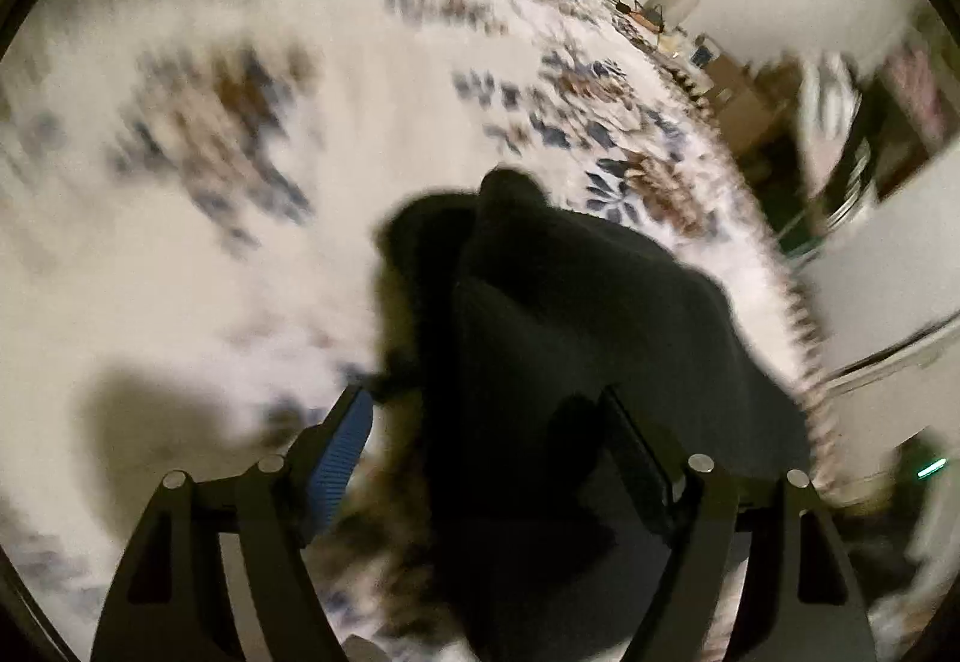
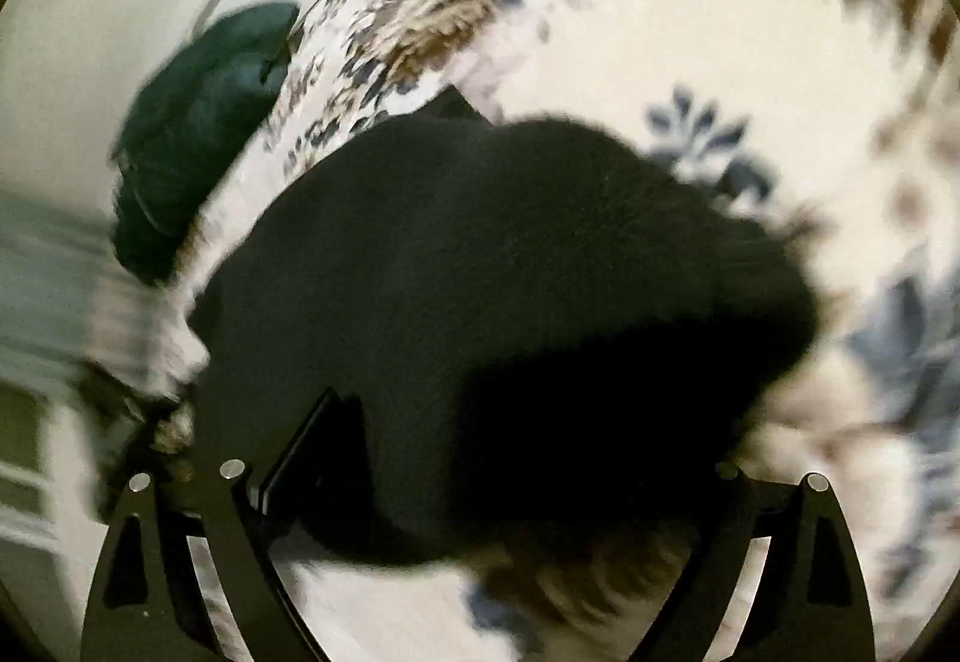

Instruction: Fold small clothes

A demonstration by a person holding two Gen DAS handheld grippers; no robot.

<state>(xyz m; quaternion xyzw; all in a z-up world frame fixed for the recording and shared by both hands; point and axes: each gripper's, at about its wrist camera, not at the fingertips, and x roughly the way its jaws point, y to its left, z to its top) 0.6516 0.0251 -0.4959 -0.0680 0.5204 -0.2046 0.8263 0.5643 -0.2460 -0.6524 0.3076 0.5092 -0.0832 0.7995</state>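
Nearest in the left wrist view, the left gripper stands with its jaws apart, the blue pad clear on one side and the other finger dark against the black garment; the cloth lies between the fingers, but blur hides whether any pad presses it, so I cannot say it is held. In the right wrist view the right gripper is spread as wide as it goes, the black garment lying loose beneath it, not gripped. The step in hand looks like a release after laying a fold, though the blur leaves that a judgement; the next move calls for finding a free edge or corner of the garment, closing on it cleanly, and carrying it over. The garment rests near the edge of a bed with a white floral cover; a dark green cushion sits further off; beyond are pale walls and a cluttered shelf.
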